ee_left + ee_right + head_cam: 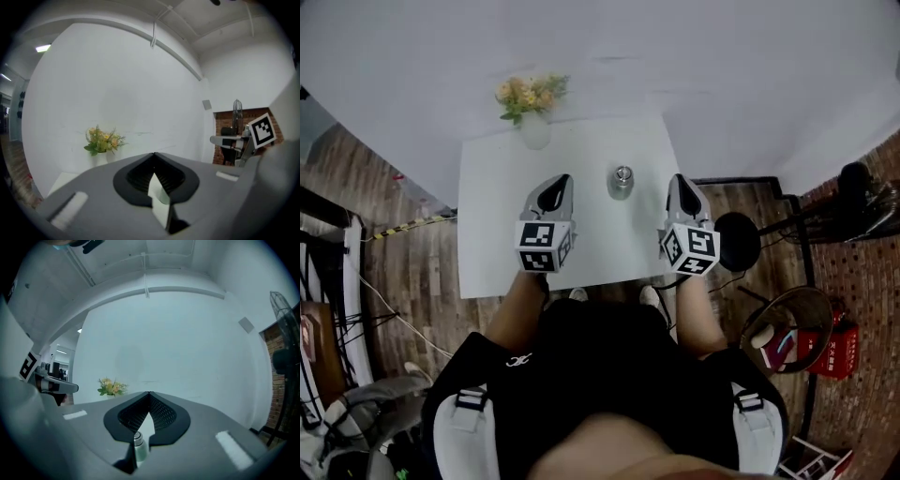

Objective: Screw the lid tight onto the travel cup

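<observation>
Two grippers, left gripper (555, 190) and right gripper (682, 190), jaws pressed together, holding nothing, above the white table (487, 253). Travel cup (622, 181) stands between them at frame centre, touching neither, with bare tabletop around. Flower vase (533, 127) at the table's far edge, upper left.

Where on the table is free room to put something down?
Bare: the table's far right corner behind the travel cup, and the left strip from the vase to the near edge. Crowded: the middle, cup between left gripper and right gripper.
</observation>
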`<state>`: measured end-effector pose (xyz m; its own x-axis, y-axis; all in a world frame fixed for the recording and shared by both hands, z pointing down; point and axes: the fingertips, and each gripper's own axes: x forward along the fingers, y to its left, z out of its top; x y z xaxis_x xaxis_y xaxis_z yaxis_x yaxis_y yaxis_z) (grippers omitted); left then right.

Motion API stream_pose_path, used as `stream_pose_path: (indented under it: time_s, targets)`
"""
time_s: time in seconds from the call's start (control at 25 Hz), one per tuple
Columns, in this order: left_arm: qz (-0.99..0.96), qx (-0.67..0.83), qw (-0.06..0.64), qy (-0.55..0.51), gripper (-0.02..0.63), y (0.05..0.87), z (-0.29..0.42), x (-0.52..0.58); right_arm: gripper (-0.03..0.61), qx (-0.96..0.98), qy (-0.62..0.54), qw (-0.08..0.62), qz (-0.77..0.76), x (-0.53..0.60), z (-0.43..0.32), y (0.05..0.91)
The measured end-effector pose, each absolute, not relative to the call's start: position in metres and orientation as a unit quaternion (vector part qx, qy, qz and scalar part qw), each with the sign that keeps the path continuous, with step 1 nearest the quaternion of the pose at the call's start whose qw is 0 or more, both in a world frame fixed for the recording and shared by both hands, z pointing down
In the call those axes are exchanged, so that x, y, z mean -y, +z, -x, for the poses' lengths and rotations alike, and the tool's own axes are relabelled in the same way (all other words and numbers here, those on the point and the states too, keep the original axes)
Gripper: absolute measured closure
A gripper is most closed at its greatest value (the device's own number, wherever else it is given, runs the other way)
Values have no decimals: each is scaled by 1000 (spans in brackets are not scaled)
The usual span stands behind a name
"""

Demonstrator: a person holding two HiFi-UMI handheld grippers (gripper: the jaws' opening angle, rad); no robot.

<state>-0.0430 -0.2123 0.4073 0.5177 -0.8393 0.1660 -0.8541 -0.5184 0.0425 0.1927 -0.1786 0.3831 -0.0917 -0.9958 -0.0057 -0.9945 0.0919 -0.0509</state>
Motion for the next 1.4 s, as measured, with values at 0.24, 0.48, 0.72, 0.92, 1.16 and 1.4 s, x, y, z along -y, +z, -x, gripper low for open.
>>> stream_pose_path:
  time_s: [0.24, 0.48, 0.72, 0.92, 1.16, 1.4]
  targets:
    - [-844, 530, 46, 68, 560, 413, 34, 216, 577, -793, -17, 9, 609, 216, -199, 386]
    - [-837, 540, 53, 74, 559, 429, 25, 224, 577, -852, -4, -5, 523, 248, -183, 402]
    - [-851, 514, 74, 74, 557, 453, 8, 229, 536, -910, 7, -27, 415, 266, -166, 422]
    - [-872, 476, 83, 80, 472, 476, -10, 233, 414, -949, -10, -106, 298, 273, -149, 458]
    - [-881, 453, 94, 103, 369, 512, -32, 238, 341, -965, -10, -189, 184, 272, -137, 500]
    - [-892, 416, 103, 145, 270, 558, -72, 239, 325, -959, 10, -268, 87, 270, -126, 534]
